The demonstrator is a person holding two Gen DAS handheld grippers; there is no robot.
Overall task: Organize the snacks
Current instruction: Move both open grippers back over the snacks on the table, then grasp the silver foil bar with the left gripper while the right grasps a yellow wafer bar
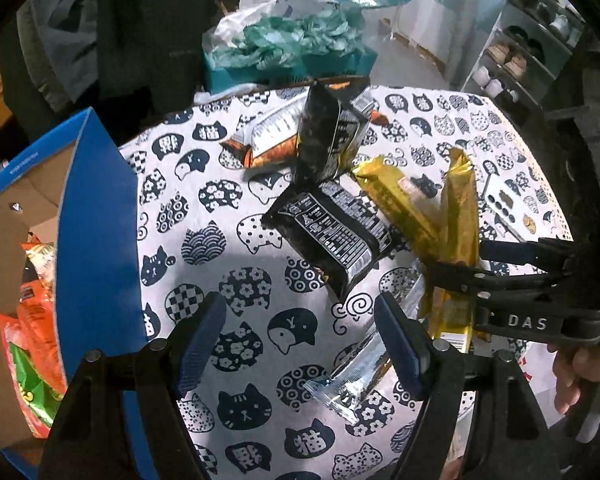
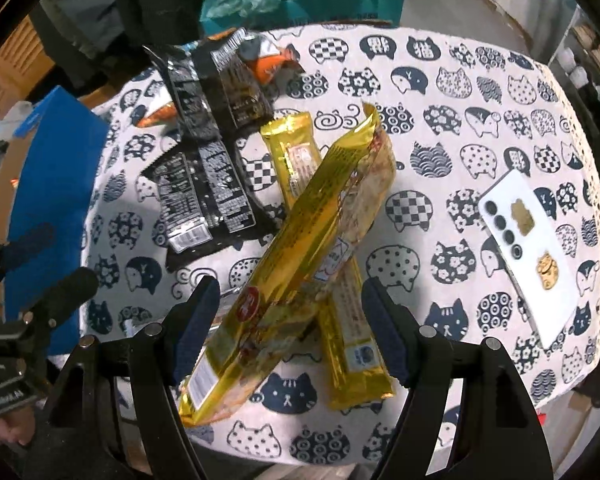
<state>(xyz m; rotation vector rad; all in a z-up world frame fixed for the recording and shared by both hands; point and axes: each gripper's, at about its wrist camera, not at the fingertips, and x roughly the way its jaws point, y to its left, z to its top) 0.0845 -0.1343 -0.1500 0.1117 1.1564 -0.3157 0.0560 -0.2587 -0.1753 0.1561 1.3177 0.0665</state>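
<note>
Gold snack packet [image 2: 300, 272] lies tilted between the spread fingers of the right gripper [image 2: 290, 328] – left gripper [image 1: 300, 344] likewise spread, holding nothing – above the cat-print tablecloth [image 1: 240, 292]

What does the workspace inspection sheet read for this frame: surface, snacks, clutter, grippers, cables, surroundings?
Surface: cat-print tablecloth.
Job's things: two gold packets crossed, upper gold packet over lower gold packet; black packets; orange packet; silver wrapper; blue box with snacks inside.
Clutter: white phone, face down.
Grippers: left gripper open, empty; right gripper open, straddling the upper gold packet.
Cables: nothing seen.
Surroundings: teal bags, shoe rack.
</note>
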